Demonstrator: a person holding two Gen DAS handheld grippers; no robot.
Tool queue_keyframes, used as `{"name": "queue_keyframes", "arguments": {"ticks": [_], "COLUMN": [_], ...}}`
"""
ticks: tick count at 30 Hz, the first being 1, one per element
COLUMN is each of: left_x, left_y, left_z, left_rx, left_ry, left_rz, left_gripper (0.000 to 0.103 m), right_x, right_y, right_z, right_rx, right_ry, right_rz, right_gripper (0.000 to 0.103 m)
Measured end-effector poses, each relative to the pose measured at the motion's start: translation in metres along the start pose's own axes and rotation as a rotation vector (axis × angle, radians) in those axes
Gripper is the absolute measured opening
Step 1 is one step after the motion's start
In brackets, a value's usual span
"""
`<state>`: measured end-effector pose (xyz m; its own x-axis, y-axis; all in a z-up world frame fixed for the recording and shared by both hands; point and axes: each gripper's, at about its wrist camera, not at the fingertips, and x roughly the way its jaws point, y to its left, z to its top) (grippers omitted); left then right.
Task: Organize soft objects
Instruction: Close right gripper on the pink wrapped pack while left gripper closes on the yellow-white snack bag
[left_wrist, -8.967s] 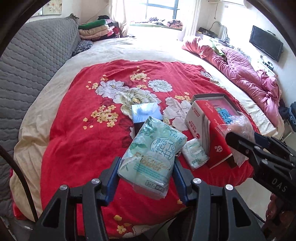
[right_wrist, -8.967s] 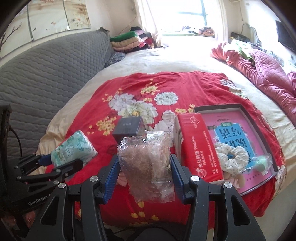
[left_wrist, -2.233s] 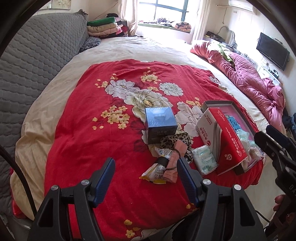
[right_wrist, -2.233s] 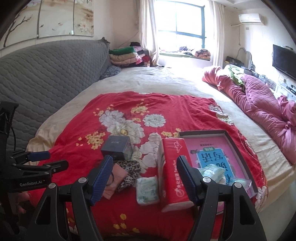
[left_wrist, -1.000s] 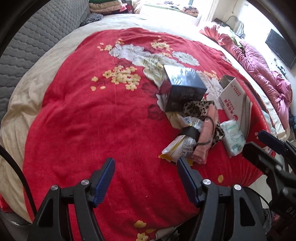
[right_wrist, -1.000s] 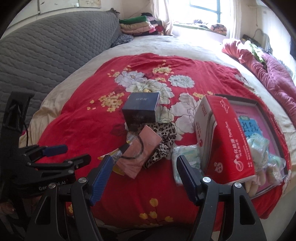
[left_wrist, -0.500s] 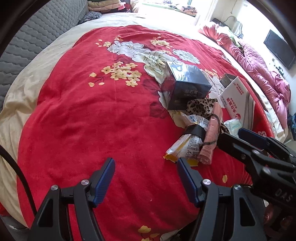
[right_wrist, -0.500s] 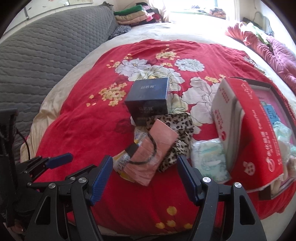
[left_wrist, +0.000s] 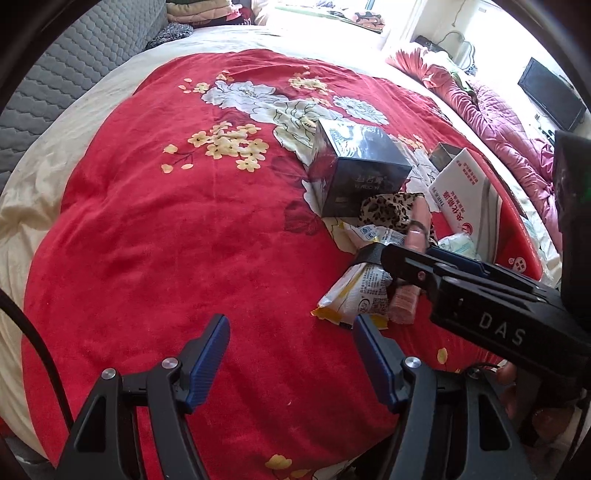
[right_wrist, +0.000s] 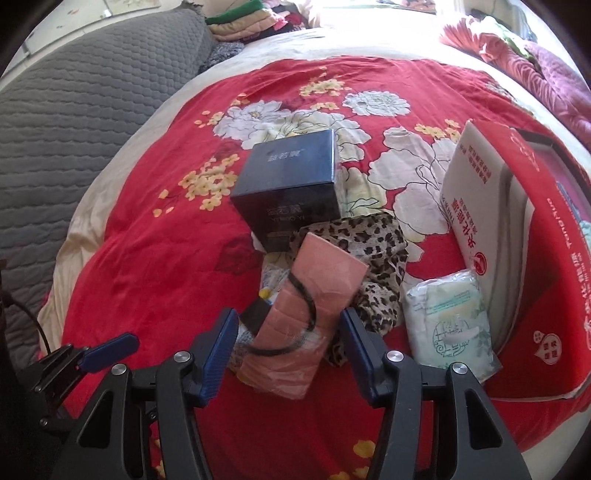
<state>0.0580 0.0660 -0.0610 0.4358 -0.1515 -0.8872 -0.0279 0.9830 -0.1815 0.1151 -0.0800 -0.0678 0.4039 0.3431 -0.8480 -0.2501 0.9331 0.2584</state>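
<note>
right gripper (right_wrist: 288, 343) jaws just closing round pink cloth bundle (right_wrist: 312, 317) on red blanket (right_wrist: 155, 266), pads not yet pressing; soft, light, squashy, grab mid-body near black band (right_wrist: 306, 299); left gripper (left_wrist: 290, 354) apart, empty.

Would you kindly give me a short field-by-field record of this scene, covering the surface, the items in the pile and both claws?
Surface: red floral blanket
Pile: folded pink cloth with black loop, leopard-print fabric, yellow-white snack packet
Nearby: dark blue cardboard box, pale green tissue pack, red-and-white tissue carton
Right claw: jaws just closing, either side of the pink cloth, no firm grip visible
Left claw: open, empty, over bare blanket
</note>
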Motion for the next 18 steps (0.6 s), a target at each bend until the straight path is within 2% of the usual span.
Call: {"name": "queue_keyframes", "arguments": {"ticks": [1, 6, 9, 11, 18], "left_x": [0.001, 0.006, 0.01, 0.012, 0.028], "left_y": [0.0, -0.004, -0.011, -0.017, -0.034], "left_z": [0.001, 0.004, 0.008, 0.01, 0.02], "left_rx": [-0.002, -0.004, 0.005, 0.015, 0.042], "left_ry": [0.003, 0.005, 0.003, 0.001, 0.006], "left_rz": [-0.006, -0.022, -0.035, -0.047, -0.065], "left_gripper": [0.068, 0.068, 0.068, 0.068, 0.068], "right_x": [0.001, 0.001, -0.001, -0.002, -0.013], "right_y": [-0.003, -0.017, -0.025, -0.029, -0.037], "right_z": [0.001, 0.001, 0.002, 0.001, 0.002], "right_rx": [0.009, 0.044, 0.064, 0.071, 0.076], "right_ry": [0.002, -0.006, -0.009, -0.006, -0.035], "right_rz": [-0.002, 0.009, 0.026, 0.048, 0.095], "right_gripper": [0.057, 0.034, 0.029, 0.019, 0.016]}}
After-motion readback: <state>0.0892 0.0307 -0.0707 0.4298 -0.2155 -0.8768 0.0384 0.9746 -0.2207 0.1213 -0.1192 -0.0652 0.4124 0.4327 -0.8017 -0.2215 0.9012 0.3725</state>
